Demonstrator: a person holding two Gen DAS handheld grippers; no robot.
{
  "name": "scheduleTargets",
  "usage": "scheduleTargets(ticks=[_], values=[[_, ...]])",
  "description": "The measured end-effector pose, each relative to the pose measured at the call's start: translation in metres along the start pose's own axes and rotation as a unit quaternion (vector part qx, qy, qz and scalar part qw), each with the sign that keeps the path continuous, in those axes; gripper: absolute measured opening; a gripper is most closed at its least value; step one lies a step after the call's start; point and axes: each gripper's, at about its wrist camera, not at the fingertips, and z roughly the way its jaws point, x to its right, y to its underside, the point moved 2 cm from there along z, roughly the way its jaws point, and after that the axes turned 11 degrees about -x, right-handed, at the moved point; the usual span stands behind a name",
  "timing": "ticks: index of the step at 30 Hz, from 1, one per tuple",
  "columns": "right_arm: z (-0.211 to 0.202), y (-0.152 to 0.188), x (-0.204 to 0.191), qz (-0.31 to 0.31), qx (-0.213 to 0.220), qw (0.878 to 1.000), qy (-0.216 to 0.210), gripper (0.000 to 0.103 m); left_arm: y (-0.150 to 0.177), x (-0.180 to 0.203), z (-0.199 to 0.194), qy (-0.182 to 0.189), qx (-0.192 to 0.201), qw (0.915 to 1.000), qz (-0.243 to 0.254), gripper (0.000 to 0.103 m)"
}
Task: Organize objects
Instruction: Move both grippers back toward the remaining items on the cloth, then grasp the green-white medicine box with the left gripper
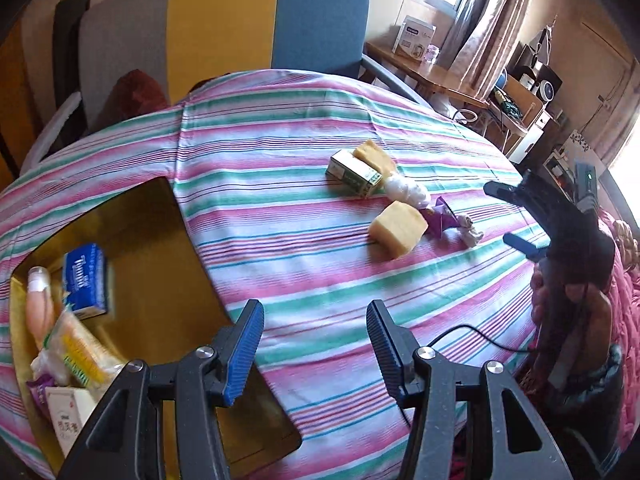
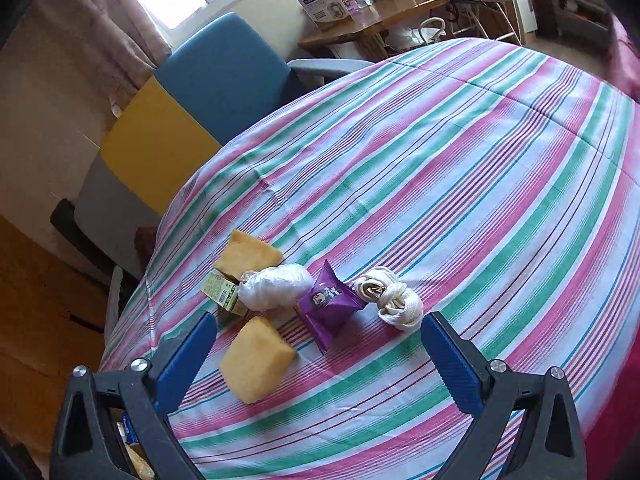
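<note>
Striped cloth point(image 2: 460, 168) bears sponges point(image 2: 256, 364), purple packet point(image 2: 326, 300), cord point(image 2: 394, 296), tray point(image 1: 160, 248).

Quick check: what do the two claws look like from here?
Both match: the left claw and right claw have black angular frames with silver rivets and ribbed blue pads. A thin black cable trails toward the right one.

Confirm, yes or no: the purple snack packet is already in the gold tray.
No: the purple snack packet lies on the striped cloth among the sponges, outside the gold tray.

sponges point(image 2: 256, 362) yellow, mid-left | green box point(image 2: 222, 292) | white bundle point(image 2: 276, 287) | purple packet point(image 2: 328, 304) | cord point(image 2: 394, 298) | tray point(image 1: 160, 240) gold, lower left
</note>
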Motion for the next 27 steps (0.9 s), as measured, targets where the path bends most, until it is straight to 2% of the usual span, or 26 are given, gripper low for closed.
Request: scheduleTargets(ticks=[9,17,22,27], values=[[0.002,0.001,-0.003,0.003,-0.011,0.999,-0.030,0.103,-0.068,0.025,0.047,0.018,-0.025,0.9994,-0.015,0.054],[0.006,-0.001,-0.001,0.011,-0.025,0.998,-0.063,0.103,-0.133,0.031,0.116,0.034,-0.067,0.9948,-0.069,0.052],[0.009,-0.001,-0.003,0.007,-0.034,0.996,-0.076,0.103,-0.162,0.035,0.152,0.030,-0.084,0.9913,-0.096,0.052],[0.011,-0.001,-0.003,0.009,-0.042,0.995,-0.086,0.103,-0.178,0.041,0.171,0.028,-0.089,0.9899,-0.106,0.052]])
